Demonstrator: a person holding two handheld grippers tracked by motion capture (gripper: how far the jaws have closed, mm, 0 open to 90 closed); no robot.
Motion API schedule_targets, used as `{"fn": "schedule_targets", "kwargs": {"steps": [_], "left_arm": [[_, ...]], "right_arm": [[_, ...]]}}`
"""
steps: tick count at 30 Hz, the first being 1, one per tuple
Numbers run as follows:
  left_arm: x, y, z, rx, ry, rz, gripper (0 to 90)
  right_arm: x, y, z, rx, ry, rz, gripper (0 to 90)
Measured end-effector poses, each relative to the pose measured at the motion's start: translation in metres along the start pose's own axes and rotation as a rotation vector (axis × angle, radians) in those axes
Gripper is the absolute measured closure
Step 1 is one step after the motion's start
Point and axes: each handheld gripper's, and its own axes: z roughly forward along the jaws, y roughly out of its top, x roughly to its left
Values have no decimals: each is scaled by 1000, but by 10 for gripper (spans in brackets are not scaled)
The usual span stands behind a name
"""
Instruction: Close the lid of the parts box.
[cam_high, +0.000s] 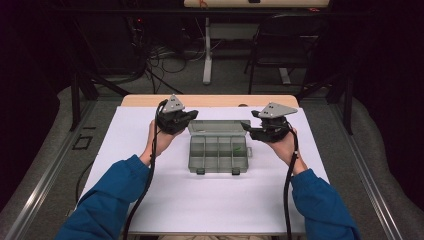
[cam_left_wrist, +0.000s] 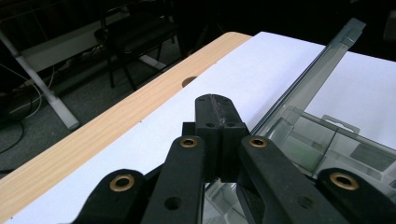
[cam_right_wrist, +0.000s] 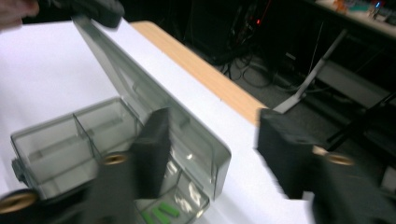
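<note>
White sheet (cam_high: 210, 200) covers most of the counter (cam_high: 210, 100), leaving a strip of bare wood along the far edge; wide bare room lies near, left and right of the box. Beyond the far edge the floor drops away to a dark chair (cam_high: 282, 40) and a tangle of cables (cam_high: 170, 57).

The clear plastic organiser box (cam_high: 218, 154) sits in the middle of the sheet, its lid (cam_high: 218, 127) swung open toward the far side. Small green pieces (cam_high: 238, 149) lie in one compartment toward its right end.

The left tongs (cam_high: 192, 116) are at the lid's far left corner. In the left gripper view their jaws are pressed together, and the lid's edge (cam_left_wrist: 303, 88) runs just beside them on the right; whether the tips pinch the lid I cannot tell.

The right tongs (cam_high: 246, 126) hover at the lid's far right corner. In the right gripper view the jaws stand apart, blurred, with the lid's corner (cam_right_wrist: 205, 154) between them and no pad pressing on it.

Both forearms, in blue sleeves (cam_high: 107, 200), come in from the near edge and angle outward round the box; each hand grips its tool from below, the tongs turned inward toward each other across the lid.
</note>
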Motion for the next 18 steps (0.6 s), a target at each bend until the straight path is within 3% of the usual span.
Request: {"fn": "schedule_targets", "kwargs": {"steps": [4, 6, 12, 18], "left_arm": [[-1, -2, -2, 2, -5, -3, 900], [-3, -3, -3, 2, -7, -2, 900], [-8, -9, -6, 7, -21, 10, 900], [-12, -14, -7, 15, -34, 16, 900]], "right_arm": [[2, 10, 2, 15, -5, -14, 714], [2, 11, 4, 25, -7, -10, 767], [3, 6, 12, 42, 4, 9, 871], [8, 0, 13, 56, 11, -3, 889]]}}
